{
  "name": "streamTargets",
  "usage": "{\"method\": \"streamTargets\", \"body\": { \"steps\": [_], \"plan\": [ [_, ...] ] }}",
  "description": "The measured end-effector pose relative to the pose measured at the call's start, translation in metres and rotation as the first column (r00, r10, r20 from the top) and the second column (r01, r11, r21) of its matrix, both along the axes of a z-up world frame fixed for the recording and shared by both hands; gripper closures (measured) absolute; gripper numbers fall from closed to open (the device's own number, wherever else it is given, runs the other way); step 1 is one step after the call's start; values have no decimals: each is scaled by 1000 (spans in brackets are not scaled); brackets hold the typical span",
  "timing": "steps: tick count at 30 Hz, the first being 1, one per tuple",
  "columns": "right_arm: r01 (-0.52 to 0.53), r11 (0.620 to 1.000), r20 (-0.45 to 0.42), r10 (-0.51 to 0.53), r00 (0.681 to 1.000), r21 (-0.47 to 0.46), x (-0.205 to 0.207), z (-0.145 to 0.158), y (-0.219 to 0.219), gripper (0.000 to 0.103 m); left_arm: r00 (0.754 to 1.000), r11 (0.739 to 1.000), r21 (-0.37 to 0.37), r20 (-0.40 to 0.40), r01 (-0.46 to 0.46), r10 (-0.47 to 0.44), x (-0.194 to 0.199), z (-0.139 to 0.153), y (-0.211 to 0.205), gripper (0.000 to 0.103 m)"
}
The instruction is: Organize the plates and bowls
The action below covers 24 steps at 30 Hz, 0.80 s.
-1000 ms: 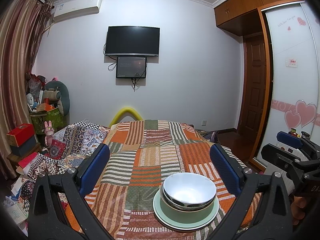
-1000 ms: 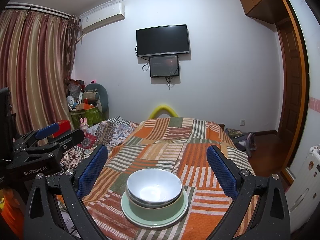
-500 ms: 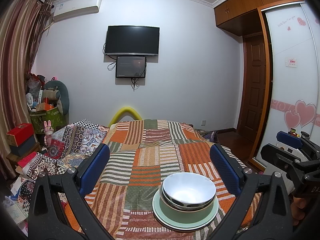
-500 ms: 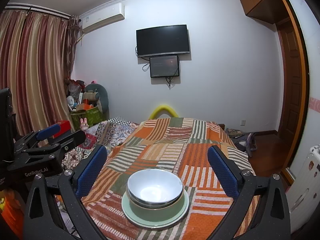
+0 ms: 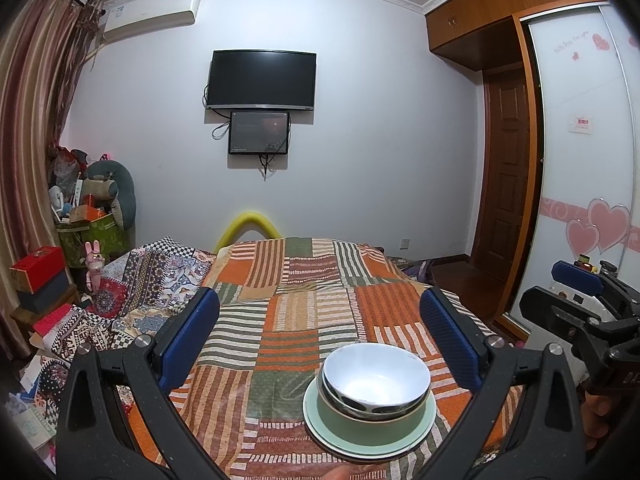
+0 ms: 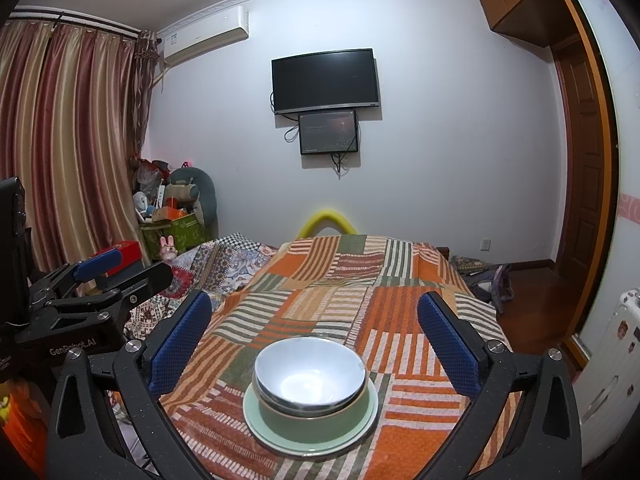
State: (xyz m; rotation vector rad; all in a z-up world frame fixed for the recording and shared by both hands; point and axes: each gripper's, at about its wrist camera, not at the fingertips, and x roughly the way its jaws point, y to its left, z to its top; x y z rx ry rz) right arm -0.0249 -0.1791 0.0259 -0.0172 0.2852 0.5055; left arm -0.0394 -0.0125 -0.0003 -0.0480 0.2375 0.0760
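On the patchwork bedspread (image 6: 360,280) near the bed's front edge, a pale green plate (image 6: 256,424) carries a green bowl (image 6: 320,426) with a white bowl (image 6: 310,376) nested inside. Left of this stack the left tool (image 5: 320,340) hovers with fingers spread wide and empty; right of it the right tool (image 6: 314,340) is likewise spread, gripping nothing.

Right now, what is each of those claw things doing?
Left gripper: open, holding nothing.
Right gripper: open, holding nothing.
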Motion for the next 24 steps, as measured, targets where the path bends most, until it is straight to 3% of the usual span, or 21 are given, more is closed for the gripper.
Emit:
{"method": "streamTargets", "body": {
  "steps": [24],
  "plan": [
    [17, 1000, -18, -17, 1000, 5, 6, -4, -2, 0, 1000, 1000, -19, -10, 14, -14, 1, 0, 2, 1]
  ]
}}
